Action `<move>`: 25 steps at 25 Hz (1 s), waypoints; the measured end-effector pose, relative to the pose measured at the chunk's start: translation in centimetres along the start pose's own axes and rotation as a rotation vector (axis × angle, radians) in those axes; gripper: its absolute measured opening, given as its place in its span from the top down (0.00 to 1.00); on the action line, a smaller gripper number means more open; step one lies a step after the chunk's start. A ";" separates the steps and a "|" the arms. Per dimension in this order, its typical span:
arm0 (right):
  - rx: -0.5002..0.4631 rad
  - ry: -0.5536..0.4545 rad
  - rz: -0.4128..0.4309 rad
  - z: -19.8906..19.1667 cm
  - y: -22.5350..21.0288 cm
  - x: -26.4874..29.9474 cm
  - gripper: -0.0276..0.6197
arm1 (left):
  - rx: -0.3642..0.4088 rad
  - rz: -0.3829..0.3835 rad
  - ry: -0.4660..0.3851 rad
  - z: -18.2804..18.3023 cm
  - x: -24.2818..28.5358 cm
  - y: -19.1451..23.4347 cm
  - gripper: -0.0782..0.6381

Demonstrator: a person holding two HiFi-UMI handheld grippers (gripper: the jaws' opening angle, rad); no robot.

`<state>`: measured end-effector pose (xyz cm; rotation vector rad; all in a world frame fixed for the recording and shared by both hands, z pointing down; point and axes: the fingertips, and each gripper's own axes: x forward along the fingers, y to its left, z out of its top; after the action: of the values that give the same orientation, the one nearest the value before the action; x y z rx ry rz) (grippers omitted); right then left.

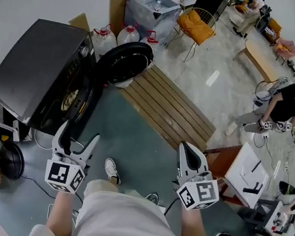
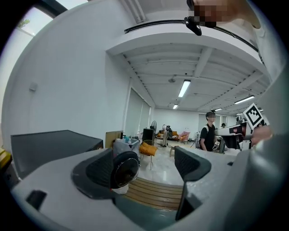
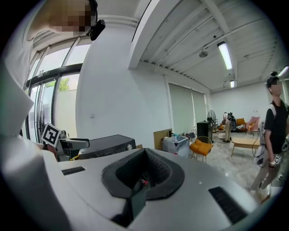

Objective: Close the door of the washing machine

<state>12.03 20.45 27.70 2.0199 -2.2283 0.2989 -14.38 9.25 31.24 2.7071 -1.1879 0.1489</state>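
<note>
From where we stand, the dark-topped washing machine (image 1: 37, 71) fills the head view around ten o'clock, with its front facing the grey floor mat (image 1: 132, 140). Its drum opening (image 1: 75, 97) is uncovered. A slatted wooden platform (image 1: 166, 104) runs from twelve toward two o'clock beyond the mat. The round door (image 1: 124, 63) stands swung fully open at eleven o'clock, off the machine's far front corner, its rim reaching the near end of the slats. Water jugs (image 1: 105, 37) stand just behind it.

We hold the left gripper (image 1: 77, 135) low at about nine o'clock, close to the machine's near front. Its jaws are spread wide with nothing between the pads. In its own view the door (image 2: 124, 169) shows past the left jaw, well apart from it. The right gripper (image 1: 190, 150) sits at three o'clock over the mat. Its jaws are pressed together on nothing, as the right gripper (image 3: 143, 173) view confirms.
</note>
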 end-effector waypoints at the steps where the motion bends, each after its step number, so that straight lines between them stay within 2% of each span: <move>1: -0.008 0.001 0.003 0.6 0.4 1.8 0.96 | -0.004 -0.012 0.005 0.1 1.2 0.9 0.33; 6: -0.037 0.005 0.020 3.0 2.0 8.5 0.96 | -0.012 -0.065 0.017 0.7 6.4 4.6 0.33; 12: -0.054 0.022 0.018 3.9 1.1 13.1 0.96 | -0.048 -0.098 0.033 0.6 11.3 6.2 0.33; 21: -0.022 0.060 0.124 3.3 -4.3 22.0 0.96 | -0.031 -0.042 0.088 0.5 20.1 6.6 0.33; 25: -0.018 0.099 0.191 2.1 -7.3 26.3 0.96 | 0.013 -0.010 0.135 -0.1 24.1 6.7 0.33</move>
<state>16.63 -6.22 31.93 1.7458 -2.3555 0.3861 -3.06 -12.51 36.17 2.6656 -1.1383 0.3334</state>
